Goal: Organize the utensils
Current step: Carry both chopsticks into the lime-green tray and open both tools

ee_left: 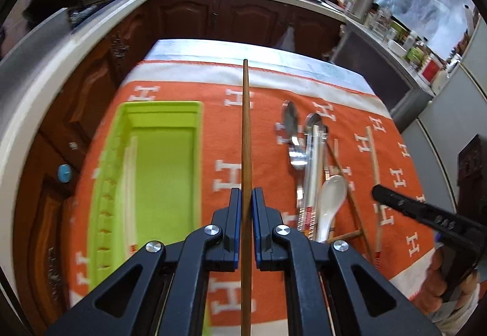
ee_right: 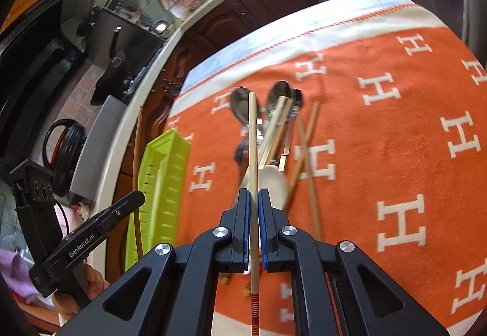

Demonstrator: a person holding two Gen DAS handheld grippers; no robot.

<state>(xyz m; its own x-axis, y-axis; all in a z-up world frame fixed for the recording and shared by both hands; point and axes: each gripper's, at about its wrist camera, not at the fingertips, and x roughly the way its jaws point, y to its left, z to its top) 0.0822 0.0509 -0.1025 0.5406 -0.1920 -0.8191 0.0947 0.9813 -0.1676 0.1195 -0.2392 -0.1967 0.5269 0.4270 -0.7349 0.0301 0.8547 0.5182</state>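
the dark brown chopstick [ee_left: 246, 153] sits clamped between the jaws of the left gripper [ee_left: 246, 199], lifted above the orange cloth; its long axis runs straight ahead along the fingers, its far tip reaching toward the far edge of the bench [ee_left: 274, 47] and its near end passing back under the gripper. in the right wrist view a pale chopstick [ee_right: 253, 153] with red bands at its near end is clamped the same way in the right gripper [ee_right: 254, 199], also pointing away along the fingers, over the pile. the green tray [ee_left: 121, 111] lies to the left of the dark chopstick, its long side roughly parallel to it; i judge it nearly empty, with only what looks like one pale stick lying along its left inner side, though blur makes that unsure. to the right the pile remains: metal spoons [ee_left: 293, 135], a white spoon [ee_left: 331, 199] and loose chopsticks [ee_left: 373, 171], lying mostly lengthwise but crossing one another. so the job looks barely begun: two chopsticks are in hand, neither yet over the tray, and most utensils still need moving. the dark chopstick already lines up with the tray's length, so it probably needs only a sideways shift to the left.
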